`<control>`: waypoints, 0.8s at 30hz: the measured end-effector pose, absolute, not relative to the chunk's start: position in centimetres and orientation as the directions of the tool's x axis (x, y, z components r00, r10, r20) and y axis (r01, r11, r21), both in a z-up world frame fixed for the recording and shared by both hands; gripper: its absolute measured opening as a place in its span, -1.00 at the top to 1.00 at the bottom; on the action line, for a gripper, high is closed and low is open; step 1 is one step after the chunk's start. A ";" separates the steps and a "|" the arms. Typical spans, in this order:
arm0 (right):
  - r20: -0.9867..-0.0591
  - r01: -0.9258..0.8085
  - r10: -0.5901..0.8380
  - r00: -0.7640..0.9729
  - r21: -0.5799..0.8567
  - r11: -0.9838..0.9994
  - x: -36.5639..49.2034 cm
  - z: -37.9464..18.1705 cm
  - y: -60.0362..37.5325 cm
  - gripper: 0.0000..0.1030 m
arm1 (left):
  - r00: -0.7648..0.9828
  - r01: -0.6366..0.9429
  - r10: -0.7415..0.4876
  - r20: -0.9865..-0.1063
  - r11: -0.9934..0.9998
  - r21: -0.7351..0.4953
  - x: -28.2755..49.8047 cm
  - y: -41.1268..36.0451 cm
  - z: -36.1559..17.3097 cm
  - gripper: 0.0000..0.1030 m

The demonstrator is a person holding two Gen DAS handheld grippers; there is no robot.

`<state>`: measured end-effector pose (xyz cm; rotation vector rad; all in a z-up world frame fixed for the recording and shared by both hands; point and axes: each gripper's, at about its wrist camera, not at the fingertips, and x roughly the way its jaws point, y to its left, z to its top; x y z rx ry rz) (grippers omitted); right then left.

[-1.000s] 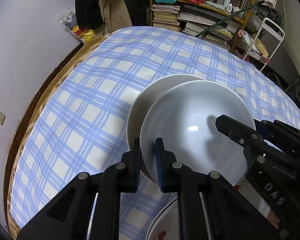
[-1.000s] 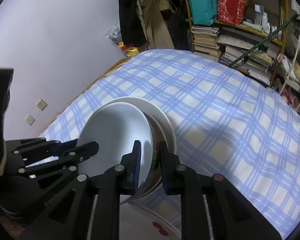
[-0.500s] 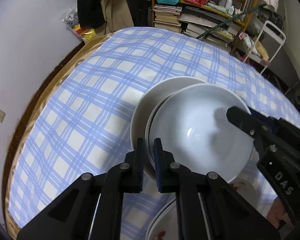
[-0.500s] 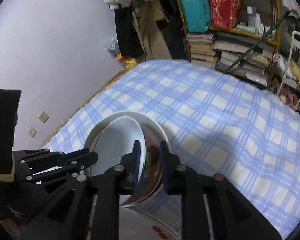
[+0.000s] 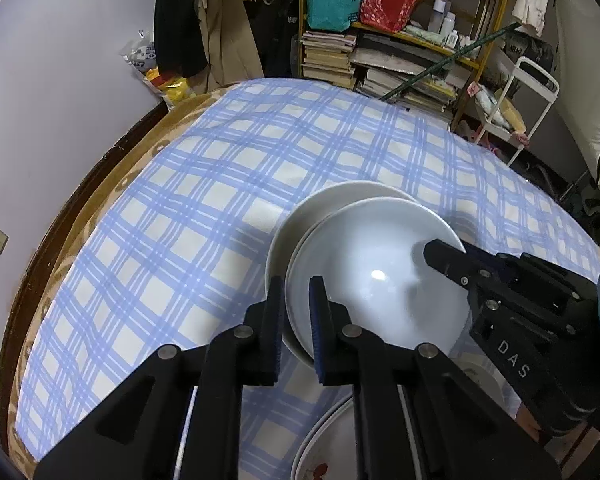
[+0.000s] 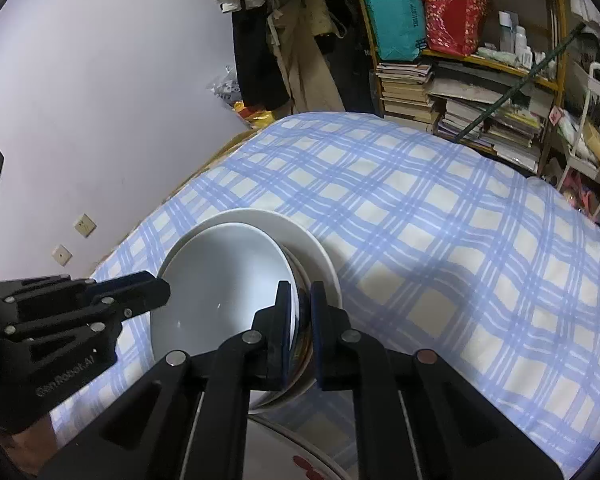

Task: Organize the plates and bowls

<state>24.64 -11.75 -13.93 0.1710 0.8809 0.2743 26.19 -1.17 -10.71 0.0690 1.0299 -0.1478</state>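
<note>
A white bowl (image 5: pixel 380 272) with a dark patterned outside sits inside a wider white plate (image 5: pixel 332 200) on the blue-checked tablecloth. My left gripper (image 5: pixel 296 312) is shut on the bowl's near-left rim. My right gripper (image 6: pixel 300 312) is shut on the bowl's opposite rim, one finger inside and one outside. The bowl (image 6: pixel 224 276) and plate (image 6: pixel 312 248) also show in the right wrist view. Each gripper shows in the other's view, the right one (image 5: pixel 452 260) and the left one (image 6: pixel 140 292).
Another white plate with red marks (image 5: pixel 332 448) lies at the table's near edge, also in the right wrist view (image 6: pixel 300 452). A bookshelf (image 5: pixel 400 52) with books and bags stands behind the table. A white cart (image 5: pixel 516 104) is at the far right. A wall runs along the left.
The bowl, held by both grippers, has come down from a tilted raised position into the white plate and now sits nearly level in it.
</note>
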 end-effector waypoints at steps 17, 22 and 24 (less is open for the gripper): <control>-0.702 -0.095 0.306 0.643 0.324 0.941 24.5 -11.6 -15.5 0.02 | 0.512 0.100 -0.088 -0.854 0.994 -0.043 27.0 1.5 -10.6 0.42; -0.733 -0.048 0.284 0.618 0.325 0.944 24.9 -12.5 -16.7 -0.24 | 0.497 0.099 -0.078 -0.864 0.995 -0.033 27.2 1.9 -11.1 0.17; -0.757 -0.026 0.272 0.595 0.320 0.947 25.2 -13.1 -16.9 -0.48 | 0.487 0.090 -0.072 -0.871 0.995 -0.033 27.4 2.5 -11.2 0.13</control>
